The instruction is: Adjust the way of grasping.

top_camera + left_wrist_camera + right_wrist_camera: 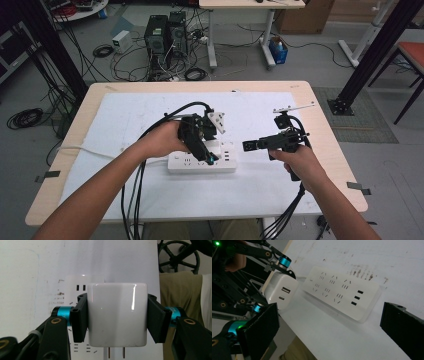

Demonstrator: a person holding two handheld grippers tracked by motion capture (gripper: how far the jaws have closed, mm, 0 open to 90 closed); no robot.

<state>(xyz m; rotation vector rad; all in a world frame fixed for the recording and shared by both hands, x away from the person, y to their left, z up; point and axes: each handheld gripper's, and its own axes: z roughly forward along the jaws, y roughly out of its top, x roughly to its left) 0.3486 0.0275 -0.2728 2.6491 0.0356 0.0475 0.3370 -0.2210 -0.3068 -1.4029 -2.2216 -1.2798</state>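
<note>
The left gripper (117, 317) is clamped on the charger's (117, 315) smooth, stiff, probably slippery flat sides above the power strip (342, 292), while the right gripper (332, 330) hangs apart.

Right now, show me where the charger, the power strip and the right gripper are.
charger (117, 315), left gripper view, middle of its white face.
power strip (342, 291), right gripper view, its socket face.
right gripper (248, 145), high view, between its fingertips.

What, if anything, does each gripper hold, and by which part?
The left gripper clamps a white charger by its two opposite side faces, prongs free. The right gripper is open and holds nothing.
</note>
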